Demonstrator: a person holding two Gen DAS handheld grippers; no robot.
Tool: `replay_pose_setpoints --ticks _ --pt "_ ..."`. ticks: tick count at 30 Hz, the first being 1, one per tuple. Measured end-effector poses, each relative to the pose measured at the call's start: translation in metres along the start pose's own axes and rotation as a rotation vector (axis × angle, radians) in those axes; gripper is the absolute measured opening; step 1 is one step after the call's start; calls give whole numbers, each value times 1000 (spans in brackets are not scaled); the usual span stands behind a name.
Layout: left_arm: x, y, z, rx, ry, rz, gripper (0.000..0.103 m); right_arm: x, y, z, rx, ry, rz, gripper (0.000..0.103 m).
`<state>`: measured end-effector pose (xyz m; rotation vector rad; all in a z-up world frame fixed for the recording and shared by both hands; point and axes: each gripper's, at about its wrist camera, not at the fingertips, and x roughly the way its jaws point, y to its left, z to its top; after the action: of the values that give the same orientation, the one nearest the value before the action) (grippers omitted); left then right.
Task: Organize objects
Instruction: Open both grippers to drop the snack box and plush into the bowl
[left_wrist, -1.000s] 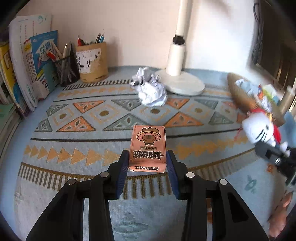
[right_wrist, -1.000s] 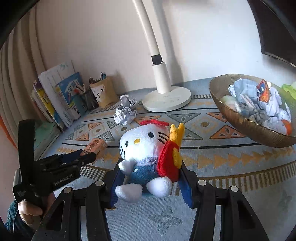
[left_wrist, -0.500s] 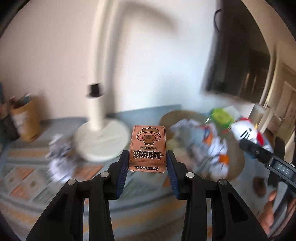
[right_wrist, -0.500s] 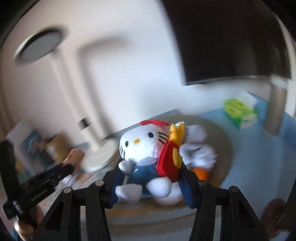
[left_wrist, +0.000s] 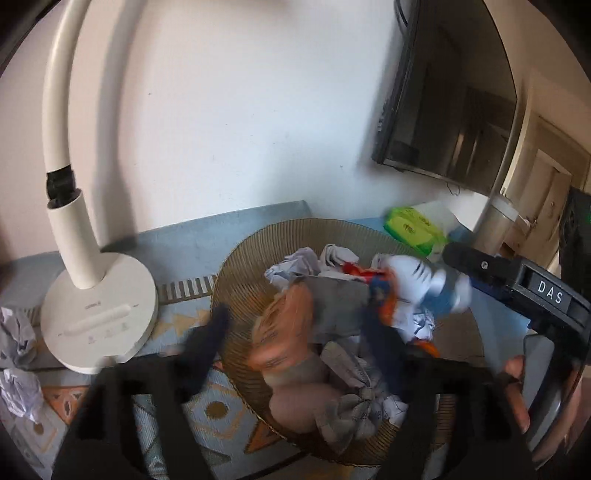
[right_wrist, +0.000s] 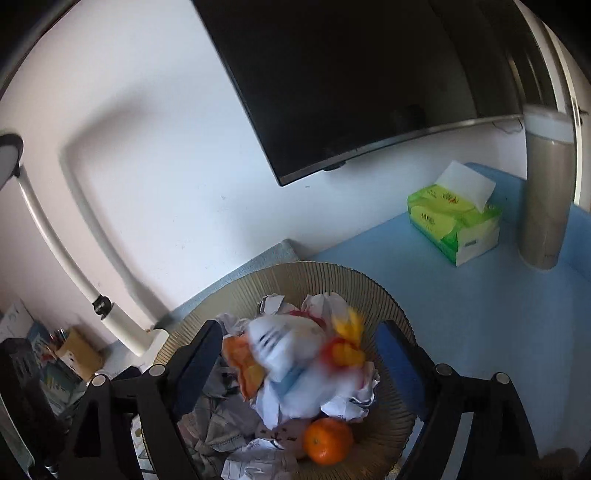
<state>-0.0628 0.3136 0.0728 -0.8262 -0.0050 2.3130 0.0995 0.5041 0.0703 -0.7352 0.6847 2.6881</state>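
The plush toy (right_wrist: 291, 354) blurs between the right gripper's (right_wrist: 297, 363) opening jaws above the basket (right_wrist: 388, 302); the left gripper's (left_wrist: 295, 354) jaws open too, orange box (left_wrist: 284, 332) apparently loose.

a home, likely a study or living-room corner. a dark flat screen (right_wrist: 369, 81) hangs on the plain white wall at the top of the frame; a white gooseneck desk lamp (left_wrist: 88, 295) stands at left on a patterned cloth (left_wrist: 207, 406). a green tissue pack (right_wrist: 454, 221) sits at right, books and a pen holder (right_wrist: 79, 349) at lower left, a wooden door (left_wrist: 546, 199) at far right.
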Motion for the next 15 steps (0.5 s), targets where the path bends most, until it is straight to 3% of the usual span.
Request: replay_pose_setpoints --ticks 9,15 --pt "-49 11 0 -4 -28 28 79 -33 -1 -13 49 10 44 85" --pt "-115 42 -28 -41 -52 118 79 -58 31 -38 14 36 106 85"
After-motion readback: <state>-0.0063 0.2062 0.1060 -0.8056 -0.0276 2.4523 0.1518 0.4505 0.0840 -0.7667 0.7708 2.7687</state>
